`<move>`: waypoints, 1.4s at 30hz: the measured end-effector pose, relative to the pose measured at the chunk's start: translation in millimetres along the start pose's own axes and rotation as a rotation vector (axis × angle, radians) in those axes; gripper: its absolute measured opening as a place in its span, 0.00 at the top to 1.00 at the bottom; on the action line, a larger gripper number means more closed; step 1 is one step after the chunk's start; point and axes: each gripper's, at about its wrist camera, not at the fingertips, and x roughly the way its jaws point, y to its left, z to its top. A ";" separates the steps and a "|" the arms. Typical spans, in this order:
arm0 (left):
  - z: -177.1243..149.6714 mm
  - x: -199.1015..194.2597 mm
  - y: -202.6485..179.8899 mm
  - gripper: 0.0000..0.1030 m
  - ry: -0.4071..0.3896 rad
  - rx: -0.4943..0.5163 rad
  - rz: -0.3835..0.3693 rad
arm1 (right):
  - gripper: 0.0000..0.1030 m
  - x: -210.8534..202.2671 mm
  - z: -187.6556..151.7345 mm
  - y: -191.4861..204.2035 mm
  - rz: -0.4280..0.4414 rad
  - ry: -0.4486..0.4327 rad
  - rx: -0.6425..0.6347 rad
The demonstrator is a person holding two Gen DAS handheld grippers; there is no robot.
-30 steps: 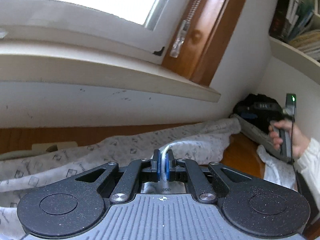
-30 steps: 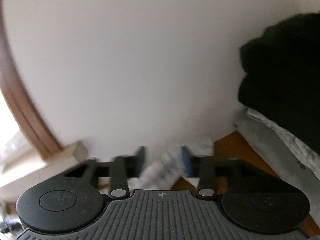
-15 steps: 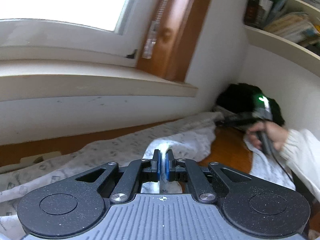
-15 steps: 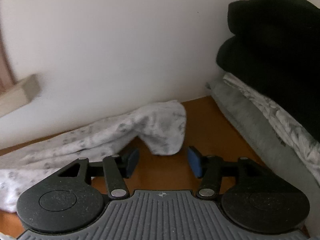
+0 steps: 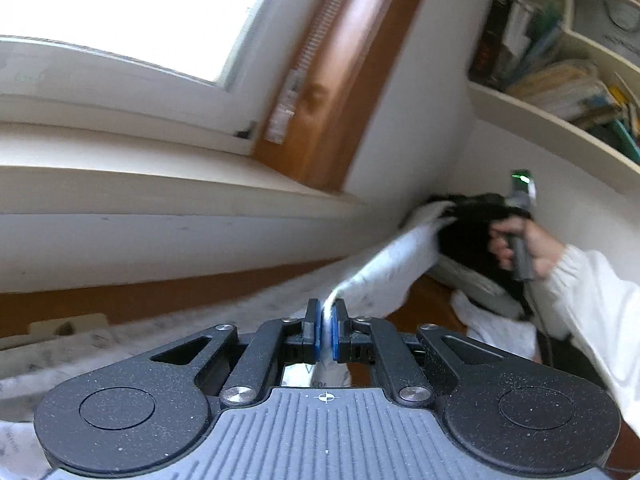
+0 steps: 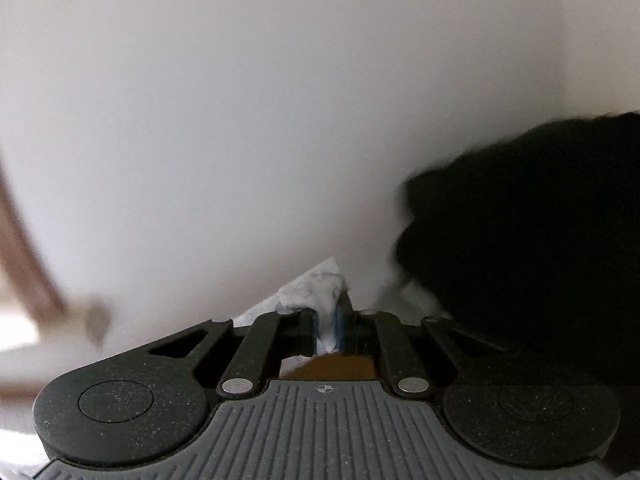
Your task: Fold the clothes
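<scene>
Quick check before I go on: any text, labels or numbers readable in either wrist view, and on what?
None can be read.
Book spines on the shelf: blurred, no letters legible.
Label strip on the window frame: blurred, unreadable.
Print on the white patterned cloth near the left gripper: too small and blurred.
Right wrist view: no text visible.

A white cloth with a faint grey printed pattern (image 5: pixel 384 276) fills the lower middle of the left wrist view; its corner (image 6: pixel 320 292) shows at the lower centre of the right wrist view. At the right, a black fuzzy garment (image 5: pixel 472 232) lies on a grey folded cloth (image 5: pixel 468 276). The tabletop (image 5: pixel 424 300) is orange-brown wood. The gripper pads (image 5: pixel 317 330) are blue on black arms. A cream knitted sleeve (image 5: pixel 592 292) occupies the right edge. The wall (image 6: pixel 280 100) is plain white.
</scene>
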 end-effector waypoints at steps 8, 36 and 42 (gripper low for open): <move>-1.0 8.9 13.2 0.95 0.044 -0.036 0.115 | 0.45 1.9 -28.2 2.9 -0.020 0.004 -0.020; 3.9 0.6 -15.1 0.95 0.051 0.093 0.023 | 0.94 -23.2 -74.3 -3.5 0.026 -0.007 0.031; 4.5 1.6 -37.2 0.73 0.129 0.143 0.014 | 0.94 -80.9 -49.9 -13.5 -0.047 -0.090 -0.026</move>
